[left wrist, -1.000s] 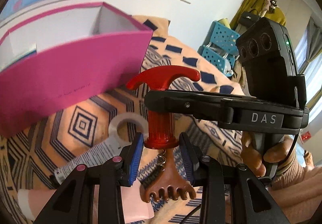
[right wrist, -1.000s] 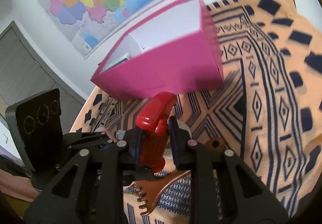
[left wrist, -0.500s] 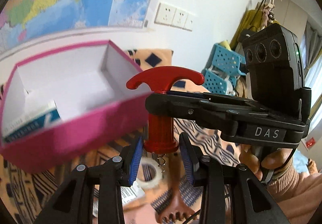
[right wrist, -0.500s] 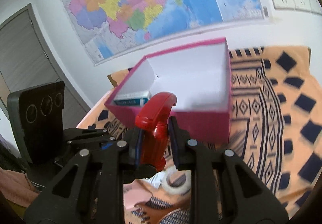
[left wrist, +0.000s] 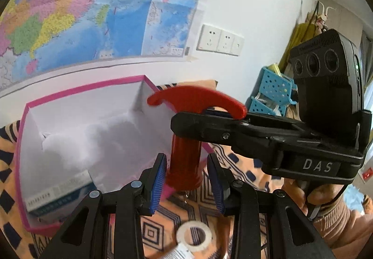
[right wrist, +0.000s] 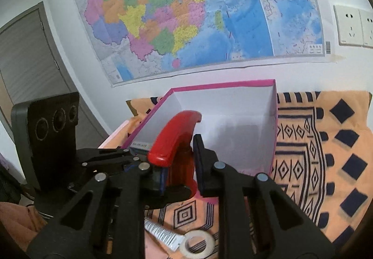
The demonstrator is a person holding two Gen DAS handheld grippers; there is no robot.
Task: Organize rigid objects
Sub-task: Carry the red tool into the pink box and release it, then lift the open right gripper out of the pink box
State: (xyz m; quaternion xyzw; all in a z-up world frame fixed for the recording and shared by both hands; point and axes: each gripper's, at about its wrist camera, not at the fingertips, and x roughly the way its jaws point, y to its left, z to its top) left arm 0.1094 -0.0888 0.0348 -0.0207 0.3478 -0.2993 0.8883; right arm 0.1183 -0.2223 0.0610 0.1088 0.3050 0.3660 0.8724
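A red corkscrew [left wrist: 186, 142] with a curved T handle is held upright in the air. My right gripper [right wrist: 179, 165] is shut on its barrel [right wrist: 184, 165], just under the handle. My left gripper [left wrist: 186, 177] is open, its blue pads [left wrist: 158, 179] standing either side of the barrel's base with a gap. The corkscrew hangs over the near edge of a pink box [left wrist: 81, 128] with a white inside; the box also shows in the right wrist view [right wrist: 223, 86]. A blue and white carton [left wrist: 58, 198] lies in the box's corner.
An orange patterned cloth [right wrist: 326, 142] covers the table. A tape roll [left wrist: 193, 238] and a white tube [right wrist: 163, 233] lie on it below the grippers. A map and wall sockets [left wrist: 219, 40] are behind; blue baskets [left wrist: 270, 93] stand at the right.
Both grippers have risen with the corkscrew and moved toward the box. The box's inside now shows from above, and the brown comb on the cloth has dropped out of view.
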